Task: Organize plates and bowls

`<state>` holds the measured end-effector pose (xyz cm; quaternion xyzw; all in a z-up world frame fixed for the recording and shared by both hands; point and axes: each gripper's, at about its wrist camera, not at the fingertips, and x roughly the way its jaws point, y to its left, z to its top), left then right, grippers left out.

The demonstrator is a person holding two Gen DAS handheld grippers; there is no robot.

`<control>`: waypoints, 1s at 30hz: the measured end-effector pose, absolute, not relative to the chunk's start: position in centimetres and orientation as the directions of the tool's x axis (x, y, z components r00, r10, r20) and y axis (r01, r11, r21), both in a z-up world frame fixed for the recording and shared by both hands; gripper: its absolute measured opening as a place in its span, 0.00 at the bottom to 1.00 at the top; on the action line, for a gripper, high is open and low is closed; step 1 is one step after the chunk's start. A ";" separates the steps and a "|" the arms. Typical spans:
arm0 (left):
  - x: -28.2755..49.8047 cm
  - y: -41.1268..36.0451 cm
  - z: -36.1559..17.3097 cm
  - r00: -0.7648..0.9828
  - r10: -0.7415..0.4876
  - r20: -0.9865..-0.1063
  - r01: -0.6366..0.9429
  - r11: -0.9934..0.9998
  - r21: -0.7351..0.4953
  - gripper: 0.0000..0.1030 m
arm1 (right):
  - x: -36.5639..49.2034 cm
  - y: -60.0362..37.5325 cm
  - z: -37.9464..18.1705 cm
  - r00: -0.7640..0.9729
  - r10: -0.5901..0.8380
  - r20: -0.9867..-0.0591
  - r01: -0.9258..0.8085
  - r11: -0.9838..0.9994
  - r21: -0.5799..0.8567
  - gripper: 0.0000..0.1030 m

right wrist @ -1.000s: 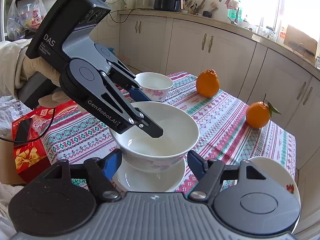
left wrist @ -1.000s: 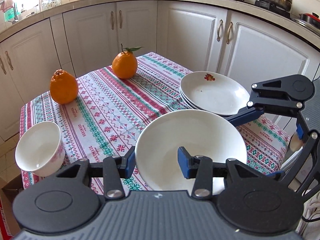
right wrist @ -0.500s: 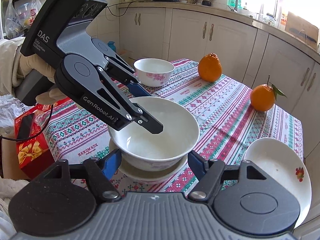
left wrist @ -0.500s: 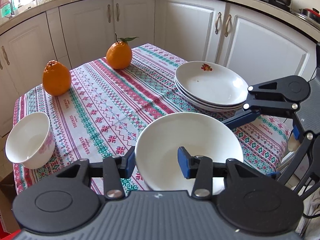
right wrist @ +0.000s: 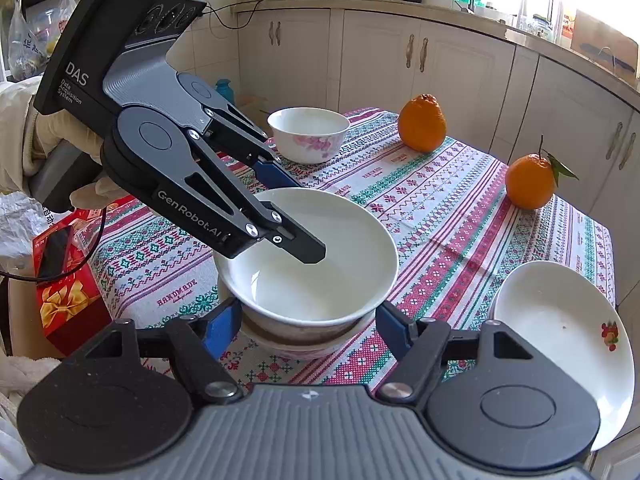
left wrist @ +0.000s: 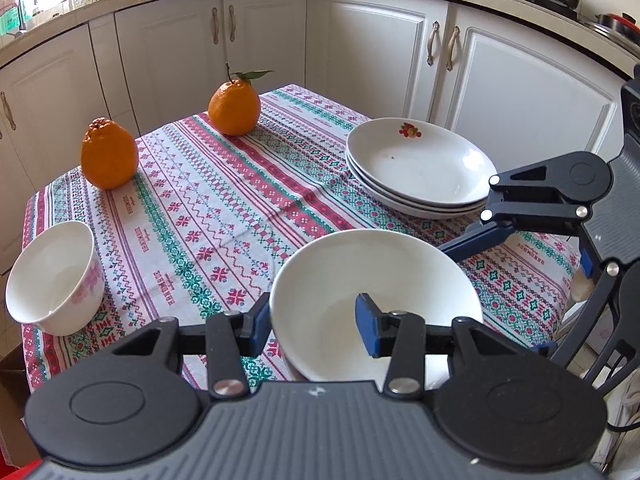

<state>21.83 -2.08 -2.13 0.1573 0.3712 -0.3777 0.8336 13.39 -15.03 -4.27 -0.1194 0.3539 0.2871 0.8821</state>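
Observation:
My left gripper (left wrist: 314,318) is shut on the rim of a large white bowl (left wrist: 360,276), one finger inside, one outside. In the right wrist view this bowl (right wrist: 332,240) sits nested in another bowl (right wrist: 304,340) on the tablecloth, with the left gripper (right wrist: 296,216) clamped on its far rim. My right gripper (right wrist: 310,326) is open, its fingers either side of the lower bowl. A small floral bowl (left wrist: 52,276) stands at the table's left edge; it also shows in the right wrist view (right wrist: 308,134). A stack of white plates (left wrist: 416,168) lies at the right, also in the right wrist view (right wrist: 560,332).
Two oranges (left wrist: 109,154) (left wrist: 234,108) stand on the far part of the patterned tablecloth (left wrist: 224,208). White kitchen cabinets (left wrist: 360,48) surround the table. A red gift box (right wrist: 64,276) sits below the table's edge.
The large bowl has come down into the lower bowl on the table. The left gripper still grips its rim. The right gripper stays open around it.

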 end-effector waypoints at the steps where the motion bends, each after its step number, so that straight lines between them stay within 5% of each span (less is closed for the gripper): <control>1: 21.9 -2.1 -2.2 0.439 -0.513 -0.738 0.747 0.665 -0.018 0.42 | 13.4 -15.0 -4.3 0.584 0.422 -0.694 -0.591 0.806 -0.007 0.76; 17: 21.4 -0.5 -1.9 0.472 -0.516 -0.715 0.724 0.689 -0.020 0.50 | 13.1 -14.9 -3.8 0.603 0.443 -0.664 -0.593 0.806 -0.001 0.91; 27: 20.6 1.8 -2.5 0.480 -0.537 -0.693 0.694 0.716 -0.074 0.52 | 13.0 -14.4 -3.1 0.610 0.445 -0.656 -0.602 0.799 -0.018 0.92; 30: 20.4 2.1 -2.6 0.489 -0.545 -0.681 0.691 0.719 -0.079 0.62 | 13.0 -14.2 -2.8 0.613 0.440 -0.656 -0.604 0.796 -0.031 0.92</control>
